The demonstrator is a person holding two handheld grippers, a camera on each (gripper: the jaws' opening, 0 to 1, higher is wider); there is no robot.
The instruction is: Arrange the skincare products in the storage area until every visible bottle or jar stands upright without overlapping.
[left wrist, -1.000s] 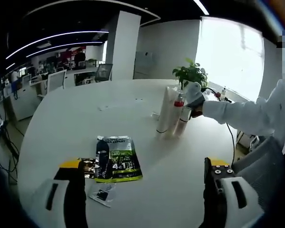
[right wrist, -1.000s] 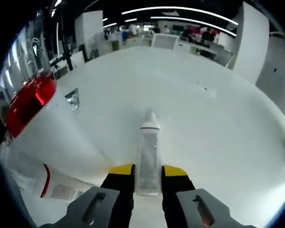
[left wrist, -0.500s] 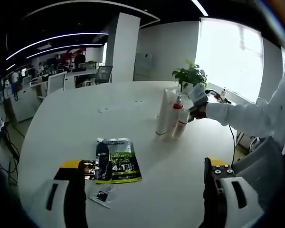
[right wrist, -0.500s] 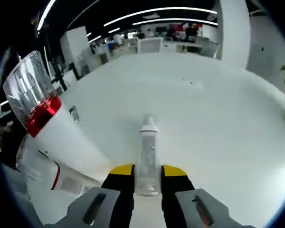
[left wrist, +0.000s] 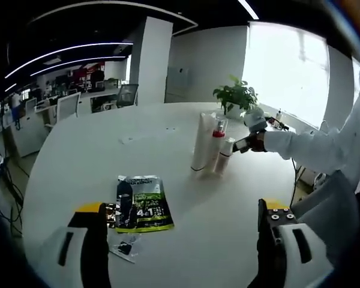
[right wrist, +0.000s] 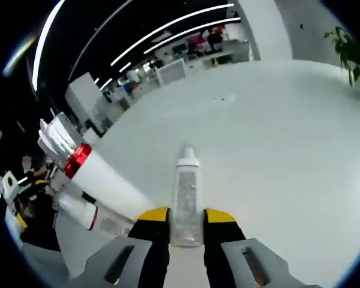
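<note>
In the right gripper view my right gripper (right wrist: pixel 186 215) is shut on a small clear bottle (right wrist: pixel 186 189) with a white cap, held above the white table (right wrist: pixel 276 132). To its left are a white bottle with a red collar (right wrist: pixel 93 171), a white bottle with a red ring (right wrist: pixel 87 213) and a tall white tube (right wrist: pixel 55 135). In the left gripper view these three stand upright together: the tube (left wrist: pixel 201 143), the red-collared bottle (left wrist: pixel 215 149) and a shorter bottle (left wrist: pixel 225 156). The right gripper (left wrist: pixel 252 131) hovers just right of them. My left gripper (left wrist: pixel 182 206) is open and holds nothing.
A green and black sachet (left wrist: pixel 138 203) lies flat on the table (left wrist: pixel 96 150) near my left jaw, with a small clear packet (left wrist: pixel 125 248) below it. A potted plant (left wrist: pixel 235 96) stands behind the bottles. A person's white sleeve (left wrist: pixel 312 147) reaches in from the right.
My right gripper, still holding the small bottle, has drawn back and up from the standing bottles, which look smaller now. The left gripper has barely moved.
</note>
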